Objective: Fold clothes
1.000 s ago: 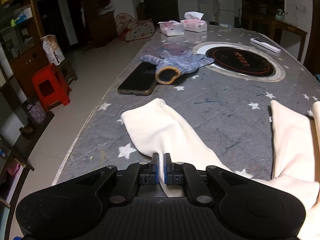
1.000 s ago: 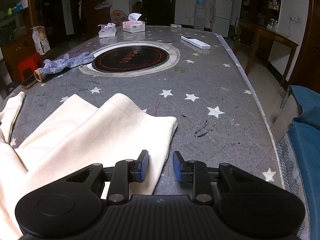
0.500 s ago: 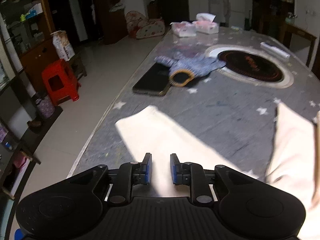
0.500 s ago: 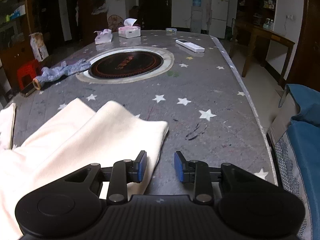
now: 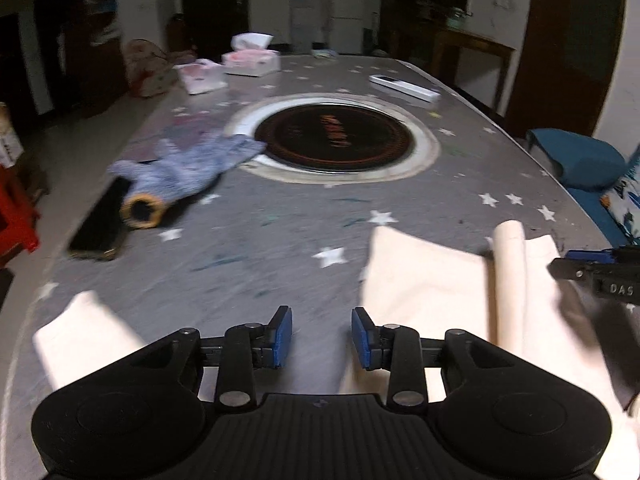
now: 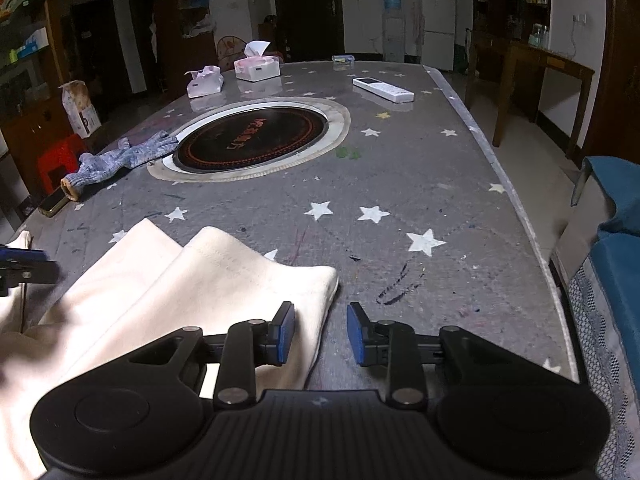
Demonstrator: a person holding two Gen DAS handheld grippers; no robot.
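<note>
The left tongs (image 5: 321, 337) stand with their blue pads (image 5: 283, 336) spread wide apart, nothing between them, held low over the tabletop (image 5: 280, 240) and pointing along its length. The right tongs (image 6: 321, 334) are likewise parted, gripping nothing, also low over the tabletop. Seen from the left wrist, the right tongs' tip (image 5: 592, 266) shows at the right edge; seen from the right wrist, the left tongs' tip (image 6: 24, 266) shows at the left edge.

Garment (image 6: 208, 292) lay left of the right claw (image 6: 320, 338), burner (image 6: 250, 144) ahead on the table (image 6: 420, 184), glove (image 6: 120, 160) far left, remote (image 6: 383, 89) beyond.
</note>
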